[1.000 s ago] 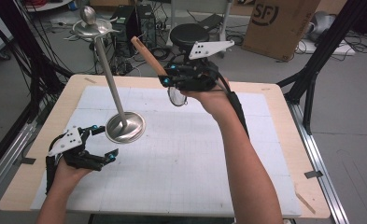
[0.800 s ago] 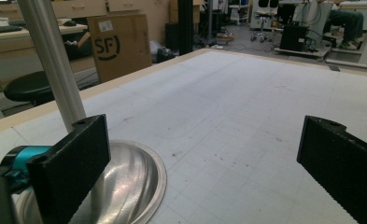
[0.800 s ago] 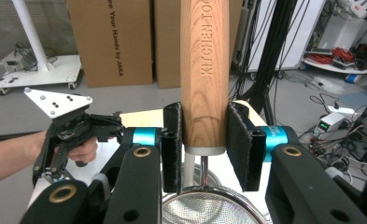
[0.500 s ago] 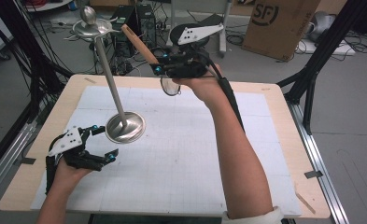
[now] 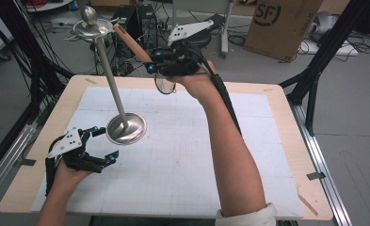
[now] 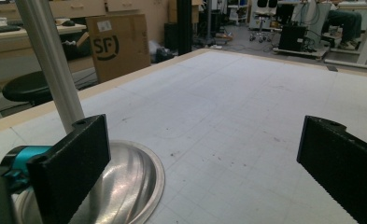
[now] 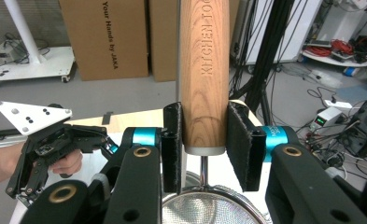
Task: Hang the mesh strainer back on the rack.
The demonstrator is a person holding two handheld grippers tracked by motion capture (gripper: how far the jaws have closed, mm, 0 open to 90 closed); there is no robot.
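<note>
- The right gripper [image 7: 203, 154] is squeezing its two black jaws tight on the round wooden handle of a small metal mesh strainer [image 7: 204, 70]. The jaws are only a little way apart, just as wide as the handle.
- The handle is sticking straight up between the jaws in the right gripper view. Letters are pressed into the wood, and they are reading "KITCHEN TOO" before the top edge is cutting them off.
- The strainer's round mesh bowl [image 7: 209, 207] is hanging just below the jaws, on a thin metal stem.
- In the high view the right gripper [image 5: 161, 61] is holding the strainer [image 5: 132, 43] up in the air, above the far edge of the pale table [image 5: 286, 155]. The handle is pointing up and away from the jaws.
- The left gripper [image 5: 100, 146] is resting low on the table with its jaws standing wide open. Nothing is sitting between them.
- A shiny silver stand with a round base and a tall thin pole [image 6: 130, 186] is sitting just beside the left gripper's left jaw in the left gripper view.
- A brown cardboard box [image 6: 118, 49] far beyond the left jaws is showing the letters "SF".
- Another brown cardboard box [image 7: 106, 39] far behind the right jaws is showing the words "Your Hands by JAKA".
</note>
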